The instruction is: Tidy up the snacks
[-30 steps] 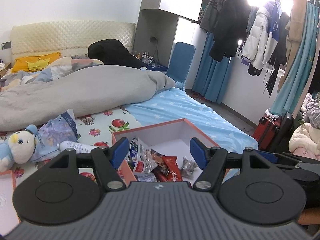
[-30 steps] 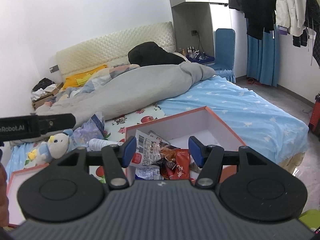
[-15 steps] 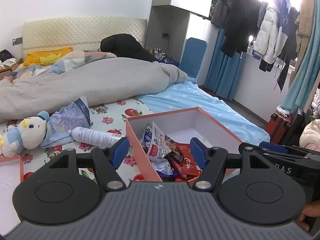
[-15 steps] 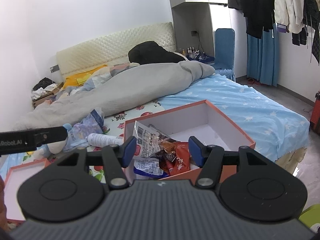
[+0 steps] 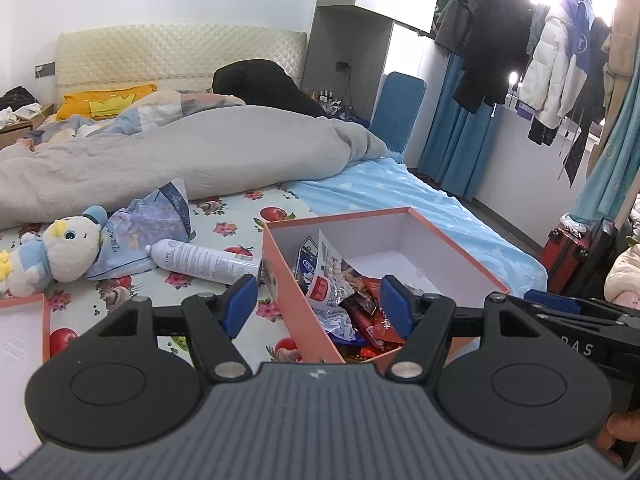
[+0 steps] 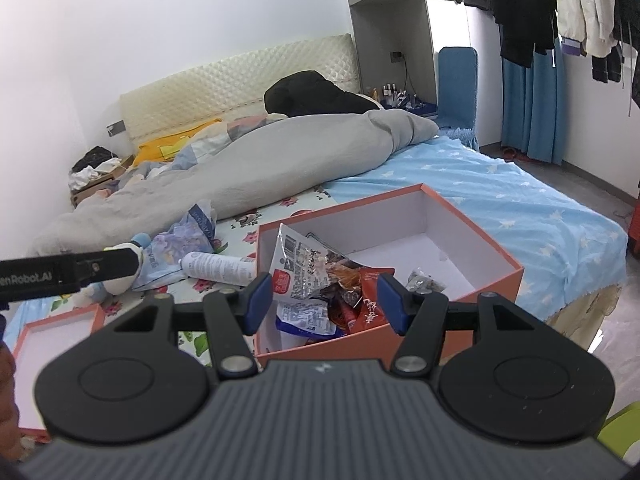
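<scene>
Both held wide and empty: left hand-held gripper (image 5: 318, 304), right hand-held gripper (image 6: 325, 302), above orange box (image 6: 472, 220) of snack packets (image 6: 308, 264) near bed's (image 6: 540, 216) foot edge.

Bright daylight, sharp frames, strong fisheye bend.
You get blown-out glare behind the hanging coats (image 5: 560, 60) at upper right of the left wrist view; shadows stay soft, the walls (image 6: 180, 20) read evenly lit, and edges curve heavily.
</scene>
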